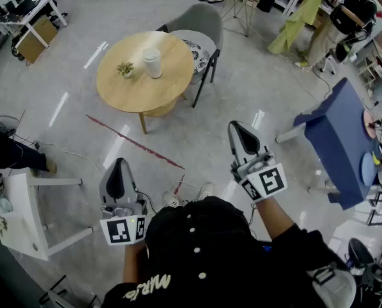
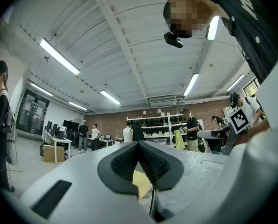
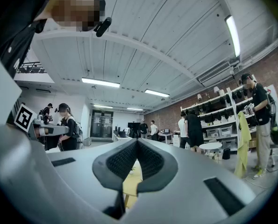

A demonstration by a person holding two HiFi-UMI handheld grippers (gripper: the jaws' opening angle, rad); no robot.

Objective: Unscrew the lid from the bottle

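Note:
A white bottle (image 1: 152,62) with its lid on stands upright near the middle of a round wooden table (image 1: 120,88), seen from the head view. My left gripper (image 1: 117,170) is held low at the left, well short of the table, shut with nothing in it. My right gripper (image 1: 240,136) is raised at the right, also shut and empty. In the left gripper view the gripper (image 2: 139,146) has its dark ribbed pads pressed together. The right gripper (image 3: 137,143) looks the same in its own view. Both point out across the room.
A small potted plant (image 1: 125,68) sits on the table left of the bottle. A grey chair (image 1: 199,27) with a patterned cushion stands behind the table. A blue table (image 1: 335,140) is at the right, a white table (image 1: 17,204) at the left. Several people stand around the room.

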